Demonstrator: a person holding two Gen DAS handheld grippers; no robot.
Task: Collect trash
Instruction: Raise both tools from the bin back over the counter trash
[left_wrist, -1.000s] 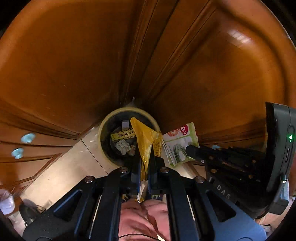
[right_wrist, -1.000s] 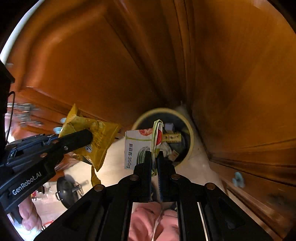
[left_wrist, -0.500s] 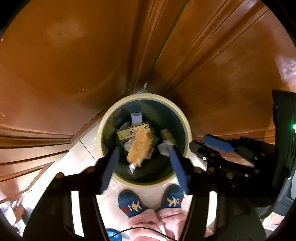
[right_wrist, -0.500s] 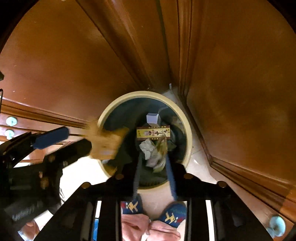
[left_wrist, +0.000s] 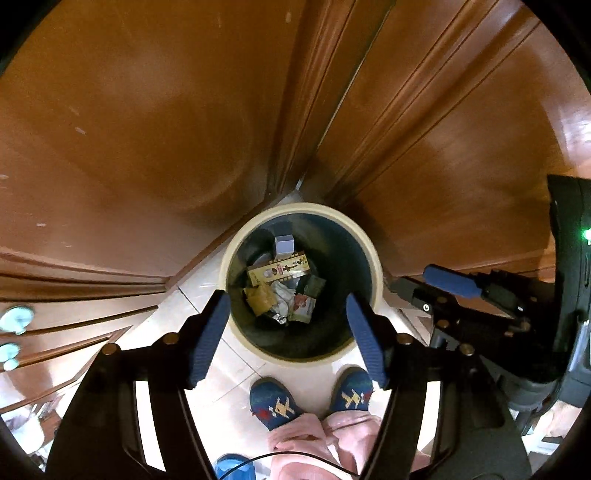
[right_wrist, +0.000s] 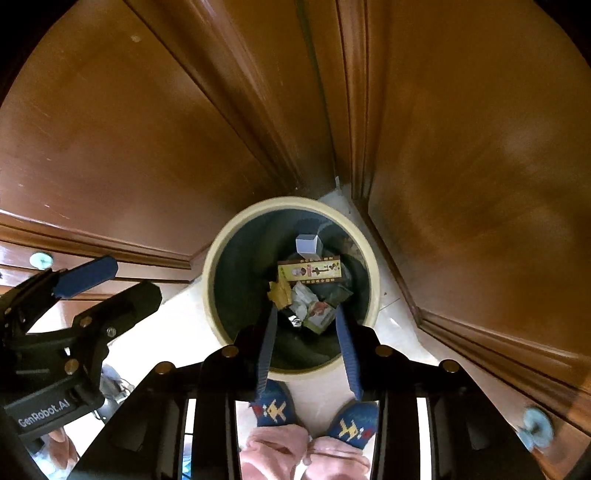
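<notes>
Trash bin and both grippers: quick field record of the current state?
bin: round, cream rim, dark inside, on tiled floor in a corner of wood panelling
contents: yellow wrapper, green-and-white packet, long printed box, small white box, crumpled paper
left gripper: above the bin, jaws opening, nothing between them
right gripper: above the bin, jaws opening, nothing between them
person: patterned slippers beside the bin

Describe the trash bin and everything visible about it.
The trash bin is round, with a cream rim and dark inner wall, open-topped and upright on the pale tiled floor in a corner of brown wooden panels. At its bottom lie a yellow wrapper, crumpled paper, a long printed box and a small white box. Neither gripper touches it.
</notes>
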